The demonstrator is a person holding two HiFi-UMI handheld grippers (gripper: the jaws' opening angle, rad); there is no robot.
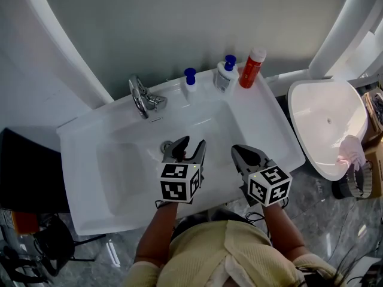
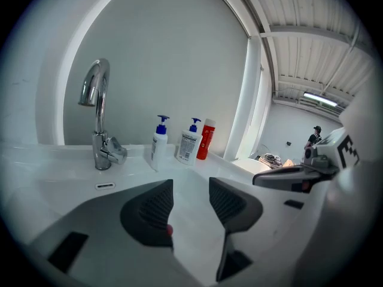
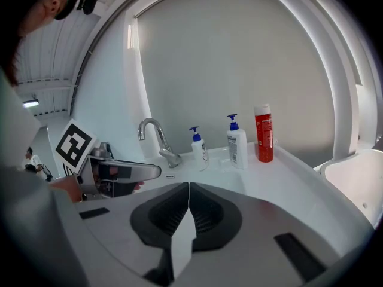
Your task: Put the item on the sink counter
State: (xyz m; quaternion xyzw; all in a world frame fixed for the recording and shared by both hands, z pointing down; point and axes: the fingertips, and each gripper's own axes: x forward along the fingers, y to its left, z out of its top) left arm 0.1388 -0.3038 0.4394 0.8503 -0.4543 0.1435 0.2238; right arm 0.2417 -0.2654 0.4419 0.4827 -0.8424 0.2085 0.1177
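A white sink counter (image 1: 72,137) fills the middle, with a chrome faucet (image 1: 141,97) at its far edge. To the right of the faucet, along the far edge, stand 2 white pump bottles (image 1: 190,82) with blue tops and 1 red bottle (image 1: 251,68) with a white cap. The left gripper (image 1: 190,143) hovers over the basin near the drain (image 1: 167,146), jaws apart. The right gripper (image 1: 240,150) hangs just beside it, jaws together. A separate white basin (image 1: 326,124) sits on the right.
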